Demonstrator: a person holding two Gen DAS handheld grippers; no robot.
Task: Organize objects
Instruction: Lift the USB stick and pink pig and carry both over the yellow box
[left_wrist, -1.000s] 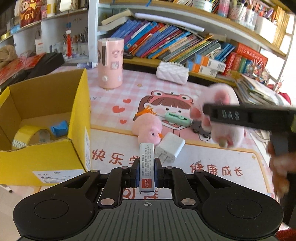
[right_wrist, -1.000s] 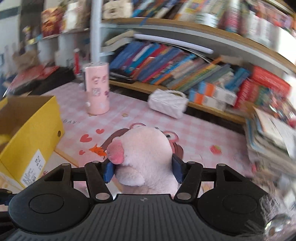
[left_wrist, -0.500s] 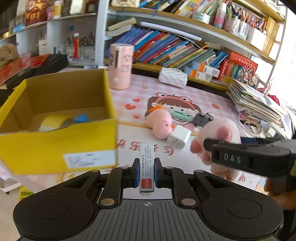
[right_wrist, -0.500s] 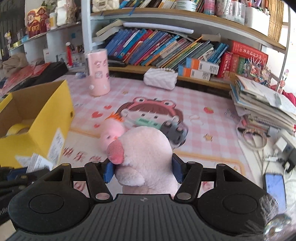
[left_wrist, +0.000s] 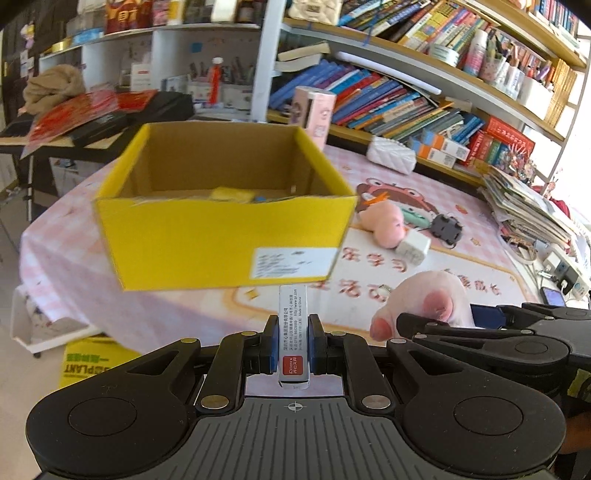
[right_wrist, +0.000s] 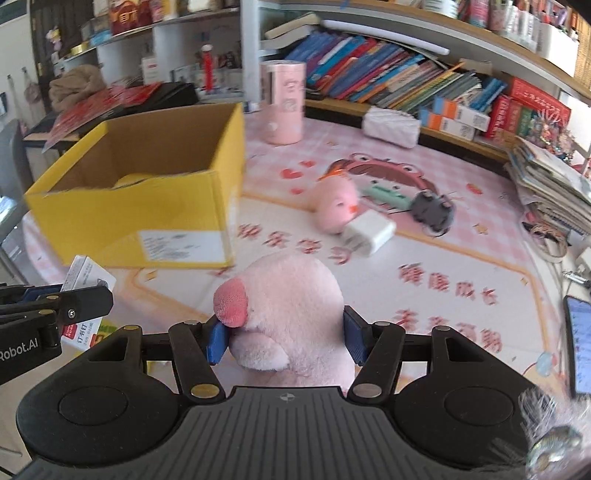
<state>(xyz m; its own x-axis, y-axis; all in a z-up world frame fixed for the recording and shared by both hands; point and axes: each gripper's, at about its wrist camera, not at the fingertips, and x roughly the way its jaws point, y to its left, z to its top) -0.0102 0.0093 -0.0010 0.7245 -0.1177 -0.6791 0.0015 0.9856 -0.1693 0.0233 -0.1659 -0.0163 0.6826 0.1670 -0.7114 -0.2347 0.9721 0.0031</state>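
Tabletop (left_wrist: 436, 273): carrying a pink checked mat with a cartoon print; filling the middle of both views.
Bookshelf (left_wrist: 406, 96): running along the 12 to 2 o'clock edge of the left wrist view, packed with leaning books.
Yellow box (left_wrist: 225, 240): open-topped cardboard, sitting at 11 o'clock of the left gripper; blurred yellow and blue items are lying on its floor, too smeared to name. In the right wrist view the box (right_wrist: 144, 206) is sitting at 10 o'clock.
Left gripper (left_wrist: 293, 343): fingers are pinching narrow on a staple box (left_wrist: 293, 328), a slim white carton standing upright between the blue pads, held in the air in front of the yellow box.
Right gripper (right_wrist: 286, 336): fingers are holding wide around a pink plush toy (right_wrist: 288, 314), pads pressing its two sides, snout pointing to 10 o'clock. The same plush (left_wrist: 432, 301) is showing at 3 o'clock of the left gripper.
Pink cylinder (right_wrist: 282, 101): standing upright at 12 o'clock, beyond the box.
White quilted pouch (right_wrist: 391, 125): lying at 1 o'clock, near the shelf.
Small pink plush (right_wrist: 332, 206): lying on the mat at 1 o'clock, touching the white charger (right_wrist: 369, 232).
Green item (right_wrist: 388, 194): lying just beside the small plush.
Dark toy car (right_wrist: 432, 210): sitting next to the green item.
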